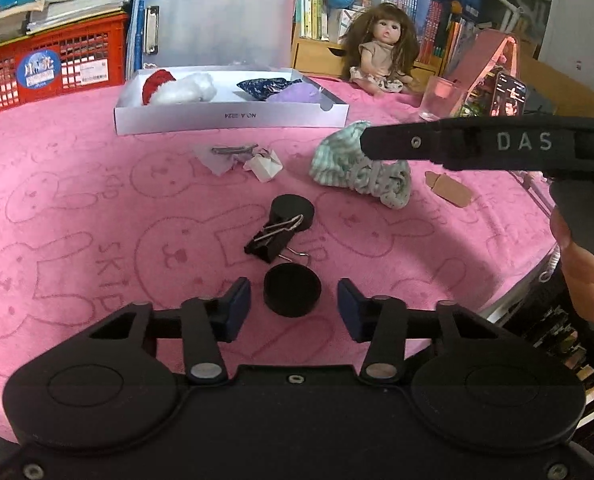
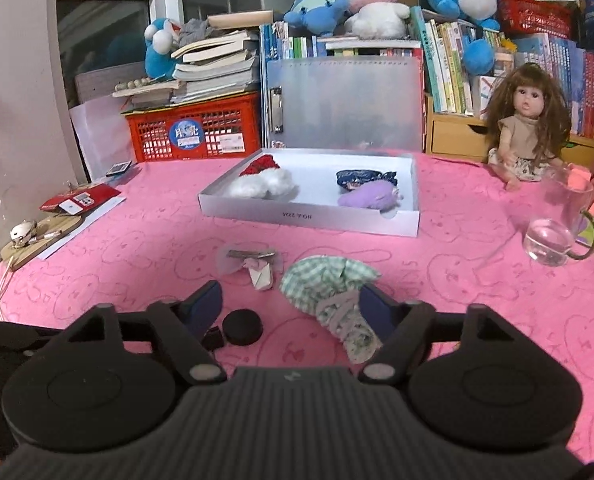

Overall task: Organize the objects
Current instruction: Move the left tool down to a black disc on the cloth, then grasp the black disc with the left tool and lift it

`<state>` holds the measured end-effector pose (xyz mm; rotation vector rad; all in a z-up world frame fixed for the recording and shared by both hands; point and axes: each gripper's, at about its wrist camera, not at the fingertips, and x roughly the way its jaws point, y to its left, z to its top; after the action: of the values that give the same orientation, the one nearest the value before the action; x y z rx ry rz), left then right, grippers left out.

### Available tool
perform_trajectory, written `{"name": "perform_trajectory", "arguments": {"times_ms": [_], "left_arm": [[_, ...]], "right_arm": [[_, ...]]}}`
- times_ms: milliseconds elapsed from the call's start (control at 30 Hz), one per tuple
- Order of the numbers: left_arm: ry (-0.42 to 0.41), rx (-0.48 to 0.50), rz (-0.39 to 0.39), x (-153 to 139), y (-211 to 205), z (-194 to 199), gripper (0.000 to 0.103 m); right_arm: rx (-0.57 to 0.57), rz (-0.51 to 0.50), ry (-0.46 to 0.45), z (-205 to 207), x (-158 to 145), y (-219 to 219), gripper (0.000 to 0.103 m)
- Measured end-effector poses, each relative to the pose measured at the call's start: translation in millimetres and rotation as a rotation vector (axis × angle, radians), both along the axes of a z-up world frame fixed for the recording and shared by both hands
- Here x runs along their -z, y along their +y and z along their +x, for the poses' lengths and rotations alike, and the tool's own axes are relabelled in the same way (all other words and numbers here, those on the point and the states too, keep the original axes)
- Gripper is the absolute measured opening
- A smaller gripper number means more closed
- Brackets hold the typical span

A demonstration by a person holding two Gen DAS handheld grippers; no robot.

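2 black pucks [image 1: 292,295], 1 binder clip [image 1: 272,239], 4 cloth items in box [image 1: 233,117]

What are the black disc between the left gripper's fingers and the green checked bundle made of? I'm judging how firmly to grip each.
The black disc looks rigid, matte plastic or rubber: flat top, crisp edge, no shine. The green checked bundle looks like soft woven cloth, crumpled into folds.

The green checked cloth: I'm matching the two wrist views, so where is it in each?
Left wrist: green checked cloth lies right of centre, partly behind the other hand-held gripper's finger.
Right wrist: it lies low, right of centre, by the right finger.
Shared landmark: the white box beyond it.
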<state>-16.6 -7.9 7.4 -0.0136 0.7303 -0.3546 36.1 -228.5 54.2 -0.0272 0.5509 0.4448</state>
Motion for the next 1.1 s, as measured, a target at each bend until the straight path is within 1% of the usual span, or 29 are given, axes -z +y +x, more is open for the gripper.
{"name": "perform_trajectory", "arguments": {"times_ms": [33, 100, 133, 167, 233, 400, 633, 733, 833, 1100], "left_arm": [[-0.003, -0.002, 0.004, 0, 0, 0, 0.03], [-0.008, -0.012, 0.003, -1, 1, -1, 0.03], [-0.014, -0.018, 0.005, -2, 2, -2, 0.03], [-0.019, -0.03, 0.008, -3, 4, -2, 0.03], [-0.03, -0.049, 0.009, -6, 9, -1, 0.03], [-0.04, -0.1, 0.001, -11, 22, 4, 0.03], [-0.05, -0.152, -0.006, -12, 36, 11, 0.03], [-0.048, -0.173, -0.01, -12, 43, 16, 0.03], [-0.047, -0.191, -0.013, -11, 47, 19, 0.03], [-0.044, -0.206, -0.017, -6, 50, 24, 0.03]], "right_arm": [[-0.002, -0.002, 0.004, 0, 1, 1, 0.076], [-0.005, -0.002, 0.005, 0, 2, 1, 0.067], [-0.006, -0.002, 0.004, 0, 2, 2, 0.056], [-0.008, -0.007, 0.004, -1, 3, 3, 0.049], [-0.021, -0.032, 0.013, 0, 6, 6, 0.044], [-0.06, -0.057, 0.048, 2, 19, 14, 0.041], [-0.089, -0.094, 0.09, 12, 40, 31, 0.041], [-0.104, -0.101, 0.093, 14, 44, 38, 0.041], [-0.116, -0.111, 0.093, 17, 48, 45, 0.044], [-0.124, -0.128, 0.092, 24, 54, 57, 0.046]]}}
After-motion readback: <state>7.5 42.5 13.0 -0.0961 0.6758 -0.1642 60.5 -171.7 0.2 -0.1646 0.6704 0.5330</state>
